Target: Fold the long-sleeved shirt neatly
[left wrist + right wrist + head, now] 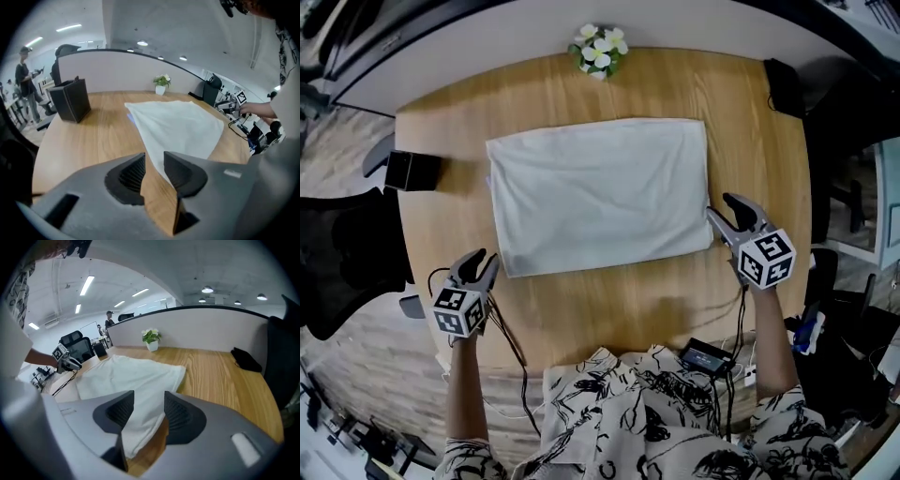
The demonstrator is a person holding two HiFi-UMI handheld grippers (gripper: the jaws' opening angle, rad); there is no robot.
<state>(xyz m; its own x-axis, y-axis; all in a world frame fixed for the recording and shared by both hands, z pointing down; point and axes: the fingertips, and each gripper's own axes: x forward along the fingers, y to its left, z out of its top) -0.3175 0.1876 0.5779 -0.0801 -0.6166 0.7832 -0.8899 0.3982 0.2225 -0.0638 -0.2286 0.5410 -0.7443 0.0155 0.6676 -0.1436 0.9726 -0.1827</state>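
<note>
A white shirt, folded into a flat rectangle, lies in the middle of the round wooden table. My left gripper hovers near the table's front left edge, short of the shirt's near left corner. Its jaws stand a little apart, and only bare wood shows between them in the left gripper view, with the shirt ahead. My right gripper is at the shirt's near right corner. It is open, and the shirt lies beyond the gap between its jaws, not pinched.
A small pot of white flowers stands at the table's far edge. There is a black box at the left edge and a dark object at the far right. Cables and a black device hang at the front edge.
</note>
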